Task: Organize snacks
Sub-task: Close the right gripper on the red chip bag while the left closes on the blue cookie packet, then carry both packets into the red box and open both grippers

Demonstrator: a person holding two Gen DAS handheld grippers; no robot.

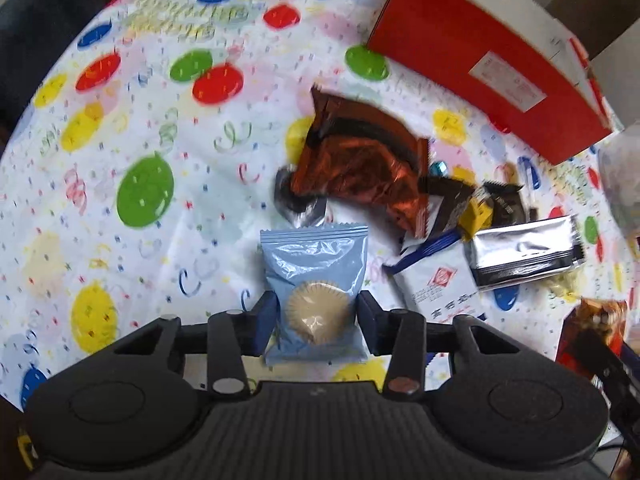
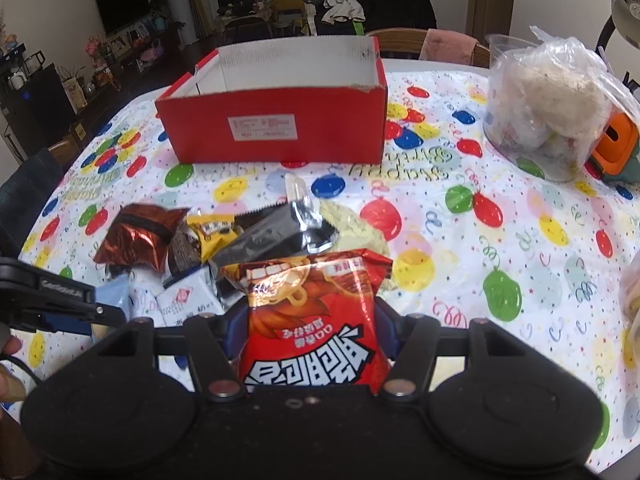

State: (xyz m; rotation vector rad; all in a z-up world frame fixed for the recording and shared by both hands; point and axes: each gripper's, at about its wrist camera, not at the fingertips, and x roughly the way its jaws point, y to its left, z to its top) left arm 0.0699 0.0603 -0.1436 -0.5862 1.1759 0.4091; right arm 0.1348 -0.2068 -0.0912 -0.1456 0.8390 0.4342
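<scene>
Television (image 2: 120,2) behind, box (image 2: 276,120) interior visible

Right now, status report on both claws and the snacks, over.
Left claw shut on blue cookie packet. Right claw shut on red snack bag. Red box open, path clear.

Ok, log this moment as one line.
left gripper: shut on blue packet | right gripper: shut on red bag | red box: open | pile: on table
</scene>
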